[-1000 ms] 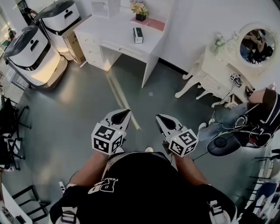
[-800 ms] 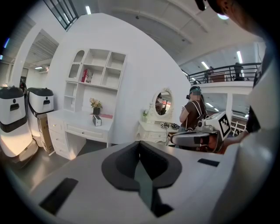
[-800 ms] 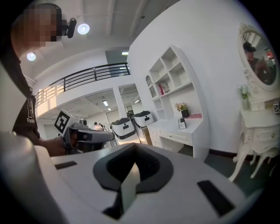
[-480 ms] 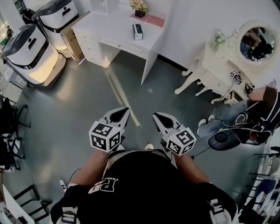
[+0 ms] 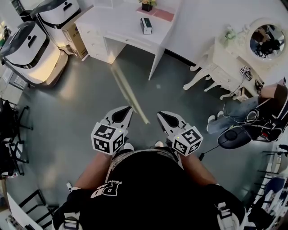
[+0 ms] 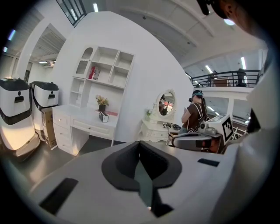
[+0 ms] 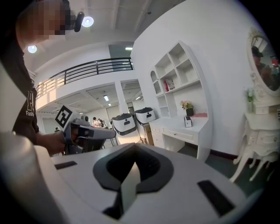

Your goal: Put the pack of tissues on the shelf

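The pack of tissues [image 5: 146, 25], a small dark box with a white face, stands upright on the white desk [image 5: 126, 27] at the top of the head view. It also shows far off as the same pack [image 6: 103, 116] in the left gripper view and the pack [image 7: 187, 121] in the right gripper view. The white shelf [image 6: 103, 72] rises above the desk against the wall, shelf [image 7: 175, 72]. My left gripper [image 5: 123, 111] and right gripper [image 5: 163, 116] hang side by side over the grey floor, well short of the desk. Both are shut with nothing in them.
Two white rounded machines [image 5: 27, 45] and a cardboard box [image 5: 76, 40] stand left of the desk. A flower pot [image 5: 147, 5] and a pink mat [image 5: 163, 15] share the desk top. A white vanity with a round mirror [image 5: 265, 42] and a seated person [image 5: 265, 112] are at the right. Black chairs [image 5: 9, 130] line the left edge.
The desk and tissue pack have slid toward the top edge of the head view. Both grippers stay shut and keep their place in front of my body.
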The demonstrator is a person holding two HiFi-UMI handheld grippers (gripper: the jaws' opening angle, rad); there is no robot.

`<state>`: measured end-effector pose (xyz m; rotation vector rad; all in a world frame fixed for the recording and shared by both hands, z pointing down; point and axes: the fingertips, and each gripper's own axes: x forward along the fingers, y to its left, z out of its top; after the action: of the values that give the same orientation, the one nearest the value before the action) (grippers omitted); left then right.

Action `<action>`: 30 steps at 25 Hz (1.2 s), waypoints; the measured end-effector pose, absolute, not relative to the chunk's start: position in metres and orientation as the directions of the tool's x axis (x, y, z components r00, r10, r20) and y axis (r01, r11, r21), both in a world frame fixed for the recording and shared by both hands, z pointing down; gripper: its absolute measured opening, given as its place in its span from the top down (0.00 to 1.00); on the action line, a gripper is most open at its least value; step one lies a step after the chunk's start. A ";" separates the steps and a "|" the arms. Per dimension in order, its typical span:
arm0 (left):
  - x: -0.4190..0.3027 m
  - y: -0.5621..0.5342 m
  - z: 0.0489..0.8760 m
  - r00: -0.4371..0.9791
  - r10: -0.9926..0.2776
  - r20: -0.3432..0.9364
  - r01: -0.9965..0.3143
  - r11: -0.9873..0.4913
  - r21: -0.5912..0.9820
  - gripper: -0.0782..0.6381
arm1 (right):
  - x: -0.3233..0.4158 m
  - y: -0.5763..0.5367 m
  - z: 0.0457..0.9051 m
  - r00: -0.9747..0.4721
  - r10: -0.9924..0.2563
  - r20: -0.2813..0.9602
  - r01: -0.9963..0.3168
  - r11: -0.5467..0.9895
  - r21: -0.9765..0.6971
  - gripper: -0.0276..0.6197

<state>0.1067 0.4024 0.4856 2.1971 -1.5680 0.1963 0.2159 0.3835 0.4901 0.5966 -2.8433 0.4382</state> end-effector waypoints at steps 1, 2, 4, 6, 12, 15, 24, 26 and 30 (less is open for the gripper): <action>0.101 0.404 0.486 0.350 -0.866 0.357 -0.928 -0.269 0.259 0.87 | 0.211 0.385 0.490 -0.896 -0.363 0.255 -0.424 0.872 -0.246 0.94; 0.094 0.407 0.487 0.352 -0.865 0.358 -0.928 -0.271 0.257 0.87 | 0.205 0.387 0.491 -0.894 -0.368 0.255 -0.428 0.869 -0.247 0.94; 0.082 0.412 0.488 0.355 -0.863 0.361 -0.927 -0.275 0.255 0.87 | 0.195 0.392 0.492 -0.890 -0.376 0.258 -0.437 0.864 -0.251 0.94; 0.071 0.417 0.490 0.358 -0.859 0.366 -0.927 -0.278 0.254 0.87 | 0.184 0.397 0.494 -0.886 -0.382 0.261 -0.445 0.858 -0.255 0.94; 0.044 0.429 0.499 0.359 -0.855 0.373 -0.925 -0.273 0.264 0.87 | 0.160 0.407 0.499 -0.880 -0.386 0.277 -0.455 0.852 -0.259 0.94; 0.038 0.429 0.498 0.359 -0.857 0.370 -0.924 -0.271 0.269 0.87 | 0.156 0.402 0.498 -0.876 -0.391 0.280 -0.462 0.847 -0.264 0.94; 0.021 0.416 0.501 0.343 -0.862 0.373 -0.929 -0.254 0.267 0.87 | 0.136 0.378 0.495 -0.884 -0.396 0.250 -0.458 0.844 -0.281 0.94; 0.018 0.409 0.505 0.340 -0.860 0.380 -0.931 -0.251 0.265 0.87 | 0.131 0.368 0.499 -0.884 -0.400 0.243 -0.459 0.840 -0.289 0.94; 0.010 0.386 0.508 0.338 -0.855 0.393 -0.932 -0.248 0.264 0.87 | 0.123 0.338 0.501 -0.883 -0.407 0.233 -0.464 0.831 -0.307 0.94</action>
<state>0.0101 0.3856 0.5077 2.1620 -1.5661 0.2320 0.1228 0.3378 0.5009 0.6834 -2.8538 0.5377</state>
